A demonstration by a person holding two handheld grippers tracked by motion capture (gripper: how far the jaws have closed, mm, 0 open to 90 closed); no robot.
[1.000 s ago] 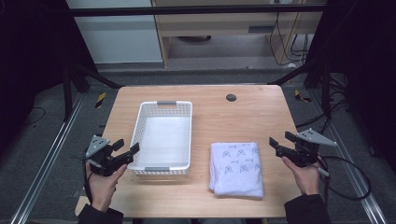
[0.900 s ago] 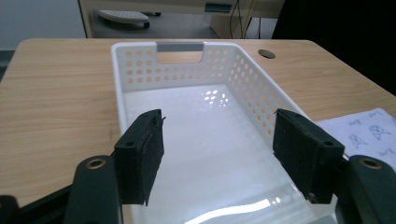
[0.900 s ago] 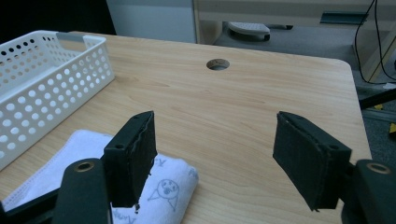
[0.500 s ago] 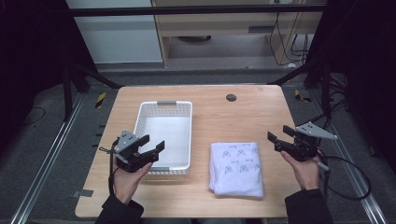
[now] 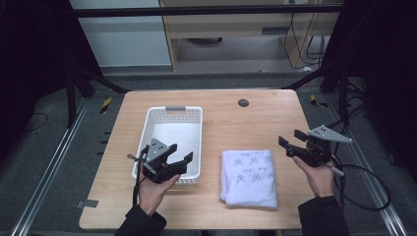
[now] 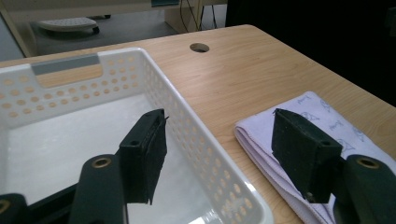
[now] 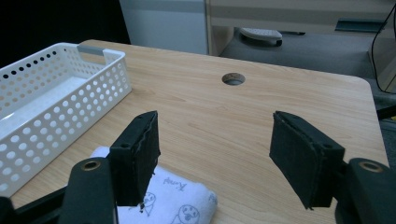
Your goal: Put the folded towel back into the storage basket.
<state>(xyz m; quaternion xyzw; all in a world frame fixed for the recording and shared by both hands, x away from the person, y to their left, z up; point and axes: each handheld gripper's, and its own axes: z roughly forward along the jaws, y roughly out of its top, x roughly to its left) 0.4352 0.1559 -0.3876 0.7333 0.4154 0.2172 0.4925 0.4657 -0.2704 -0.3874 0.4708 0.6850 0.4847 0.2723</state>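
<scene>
At the left of the desk [image 5: 118, 206] our left gripper [image 5: 177, 160] hovers over the near right corner of the white basket [image 5: 162, 114], its jaws spread wide with nothing between them. In the left gripper view one jaw hangs above the basket's bare white floor and the other is out past its perforated wall, over the near edge of the cloth. The basket [image 6: 196, 140] holds nothing that we can see, so the placing, as we judge the work, is not yet done.

Just right of the basket, apart from it, the folded towel [image 5: 248, 177] lies flat on the wood, pale lilac with small printed figures, its folds neat and undisturbed. Neither gripper touches it. In the left gripper view its folded edge [image 6: 261, 140] faces the basket, near its wall.

Farther right, our right gripper [image 5: 287, 146] hangs beside the towel's far right corner, jaws likewise spread and empty, pointing leftward across the desk. In the right gripper view the towel [image 7: 173, 196] sits low under the left jaw, with bare wood and the round cable hole [image 7: 233, 78] ahead.

We judge the task to be at its start: both grippers are closing in on the towel, but gripping it, lifting it and lowering it into the basket are all left to do.
</scene>
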